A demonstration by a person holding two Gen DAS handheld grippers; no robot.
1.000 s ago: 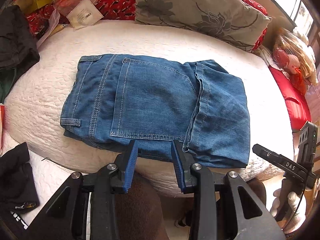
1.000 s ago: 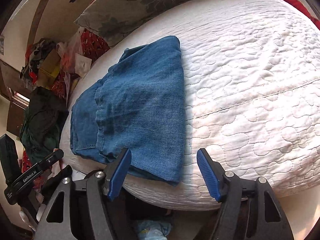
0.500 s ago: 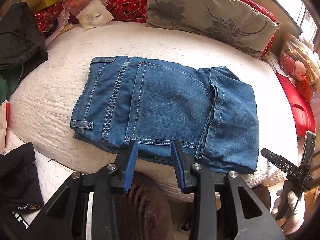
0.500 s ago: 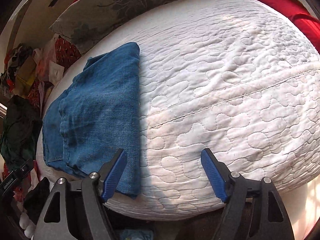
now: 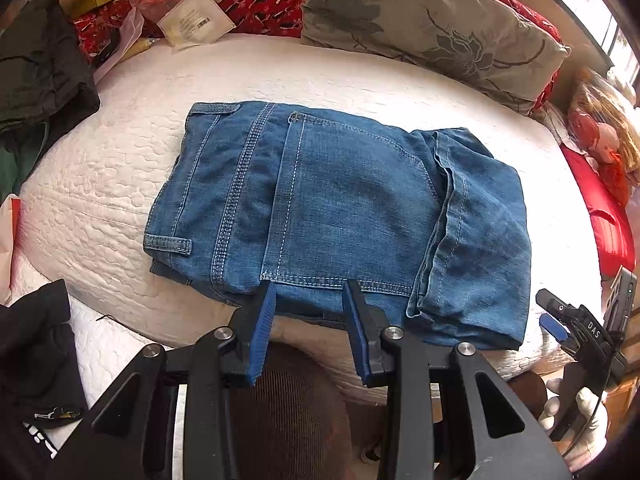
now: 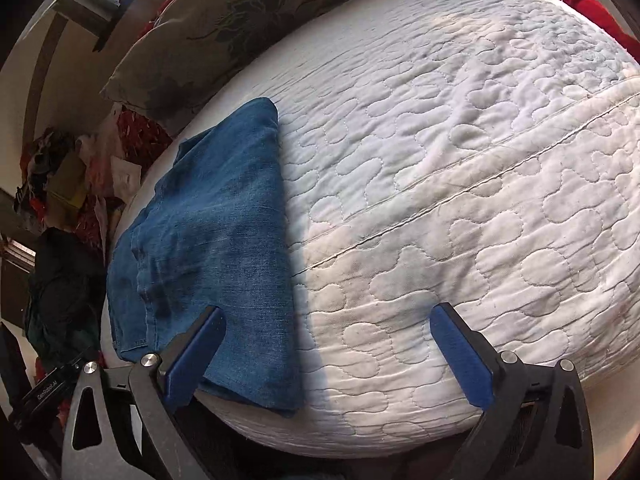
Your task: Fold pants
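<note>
Blue denim pants (image 5: 340, 208) lie folded into a compact rectangle on the white quilted bed (image 5: 120, 168), back pocket facing up. My left gripper (image 5: 310, 292) is open and empty, held just short of the fold's near edge. In the right wrist view the folded pants (image 6: 224, 248) sit at the left. My right gripper (image 6: 328, 320) is wide open and empty, over the bed's near edge beside the pants' right side. It also shows at the right edge of the left wrist view (image 5: 560, 320).
A grey floral pillow (image 5: 432, 28) lies behind the pants. Dark clothes (image 5: 40, 72) and packets (image 5: 188, 20) crowd the left. A red cushion (image 5: 612, 224) and a doll (image 5: 600, 140) sit on the right. Black cloth (image 5: 36, 344) lies at the near left.
Both grippers have drawn back slightly from the pants. The right wrist view swung right across the bed, then partly back toward the pants. The pants have not moved.
</note>
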